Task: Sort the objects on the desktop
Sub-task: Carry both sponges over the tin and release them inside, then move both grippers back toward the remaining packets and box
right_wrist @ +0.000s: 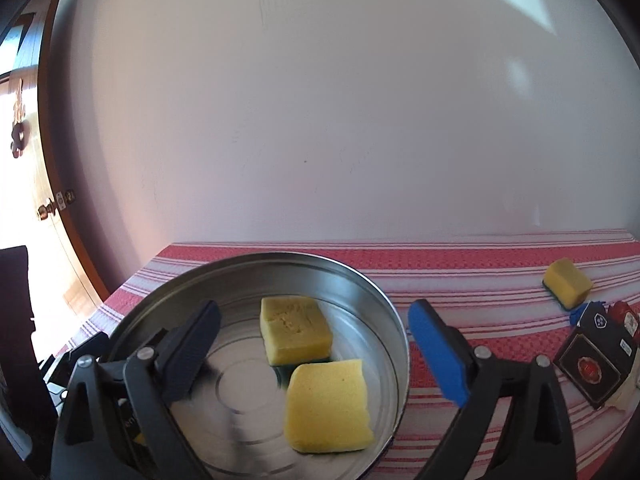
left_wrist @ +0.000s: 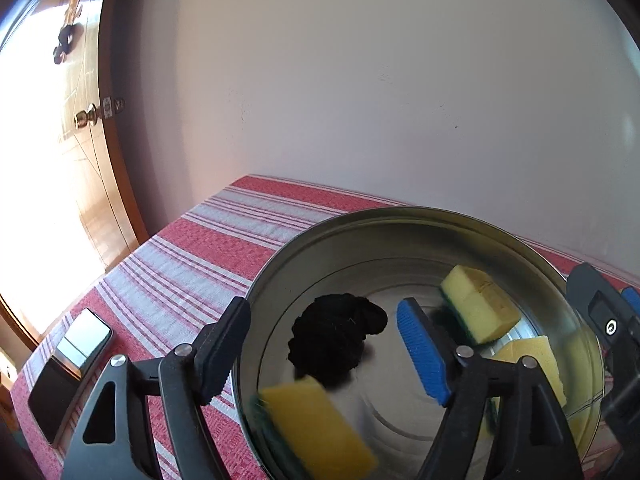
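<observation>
Round shallow metal tin, desk's left part; inside: three yellow green-backed sponges, black cloth wad; left gripper released, empty, over tin; right gripper released, empty; step: deposit done; next: fetch fourth yellow sponge near desk's right edge.

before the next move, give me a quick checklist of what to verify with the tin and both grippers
1. Left gripper open, nothing between its pads: ok.
2. Right gripper open, nothing held: ok.
3. Sponges inside the round tin: ok; the near sponge is blurred, settled or not: cannot tell.
4. Black bundle in the tin: ok.
5. Loose sponge outside on the striped cloth: not ok.
6. Dark box not sorted: not ok.
</observation>
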